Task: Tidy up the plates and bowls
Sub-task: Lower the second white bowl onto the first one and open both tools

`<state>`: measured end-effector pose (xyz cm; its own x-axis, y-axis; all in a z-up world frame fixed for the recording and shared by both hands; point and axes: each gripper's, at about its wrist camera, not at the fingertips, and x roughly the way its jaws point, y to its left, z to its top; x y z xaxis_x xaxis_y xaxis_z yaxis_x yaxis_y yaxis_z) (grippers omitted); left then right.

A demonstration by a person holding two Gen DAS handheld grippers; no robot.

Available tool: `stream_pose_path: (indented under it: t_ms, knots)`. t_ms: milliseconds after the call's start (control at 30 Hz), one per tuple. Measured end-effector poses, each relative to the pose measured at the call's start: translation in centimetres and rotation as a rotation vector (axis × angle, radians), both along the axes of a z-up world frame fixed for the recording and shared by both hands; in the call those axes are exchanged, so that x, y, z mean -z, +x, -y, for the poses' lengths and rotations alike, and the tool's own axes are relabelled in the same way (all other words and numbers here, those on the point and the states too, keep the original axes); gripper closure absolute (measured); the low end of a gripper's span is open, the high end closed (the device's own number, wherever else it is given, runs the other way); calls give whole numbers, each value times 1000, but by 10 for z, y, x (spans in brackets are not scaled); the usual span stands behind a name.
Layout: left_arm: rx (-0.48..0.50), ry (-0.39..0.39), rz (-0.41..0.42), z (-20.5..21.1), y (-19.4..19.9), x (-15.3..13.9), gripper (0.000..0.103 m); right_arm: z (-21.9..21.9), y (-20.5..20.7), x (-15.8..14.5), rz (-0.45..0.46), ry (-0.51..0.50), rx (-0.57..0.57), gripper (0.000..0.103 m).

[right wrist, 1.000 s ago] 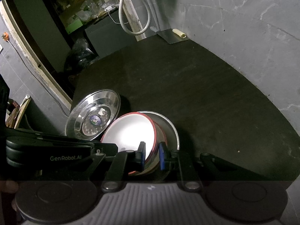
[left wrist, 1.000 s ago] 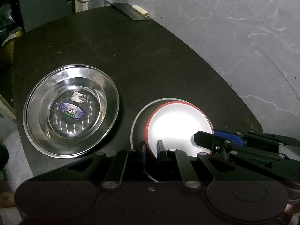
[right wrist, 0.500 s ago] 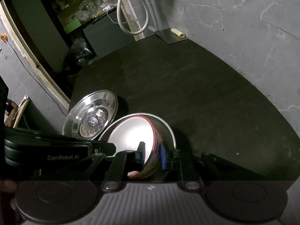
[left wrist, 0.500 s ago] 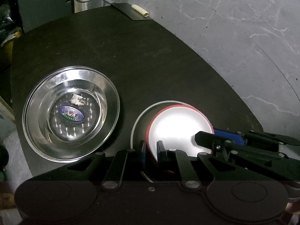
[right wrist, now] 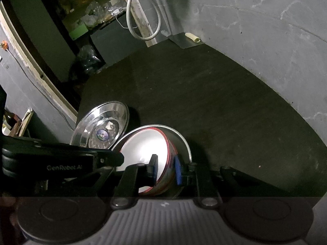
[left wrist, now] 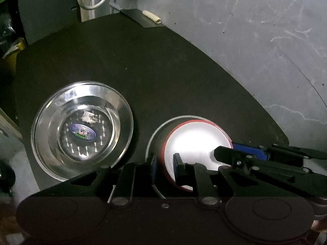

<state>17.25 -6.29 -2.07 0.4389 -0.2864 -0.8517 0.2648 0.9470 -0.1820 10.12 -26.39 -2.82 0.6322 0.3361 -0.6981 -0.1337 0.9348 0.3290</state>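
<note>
We're looking down on the dark round table (left wrist: 163,71), and it carries everything we care about. Biggest piece first: the steel plate (left wrist: 81,130) lies flat at the near left, a sticker in its well, untouched and apart from both tools; we judge it's waiting to take the stack or be stacked.

Just right of it sits the steel bowl (right wrist: 181,140), and nested inside it is the red-rimmed white bowl (left wrist: 196,138), tilted a little so its rim rides above the steel one. That nesting looks like the sorting step itself: bowls gathered into one pile, plate kept separate.

Now the tools. Our left hand-held gripper (left wrist: 164,168) straddles the near-left rim of the white bowl, one pad outside and one inside, and its jaws are opening, so from here the pads look to stand just off the wall. Our right hand-held gripper (right wrist: 165,168) reaches in from the other side, its jaws narrow around the red-rimmed wall at the right rim; whether the pads press on it, we can't tell for sure. Both bowls sit at the near edge of the table.
</note>
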Motion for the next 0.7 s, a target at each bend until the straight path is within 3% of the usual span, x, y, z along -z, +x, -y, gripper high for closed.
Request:
stream_pose_path:
  t_ms: [267, 367, 500, 567, 600, 667, 700]
  knots:
    - [4, 26, 25, 1, 0, -8, 73, 4, -3, -6, 27, 10, 9, 80]
    - [2, 31, 34, 1, 0, -11, 62, 5, -3, -8, 33, 9, 15, 80]
    - [-12, 38, 56, 1, -1, -15, 34, 6, -4, -10, 43, 9, 21, 77]
    - [-27, 49, 72, 0, -1, -18, 20, 7, -5, -11, 48, 12, 24, 64]
    - [-34, 57, 79, -1, -2, -19, 16, 8, -5, -12, 49, 13, 26, 63]
    - [-47, 67, 82, -3, -1, -20, 15, 10, -6, -13, 51, 12, 35, 42]
    - [-54, 64, 78, -5, -1, -20, 12, 11, -7, -14, 54, 14, 39, 36]
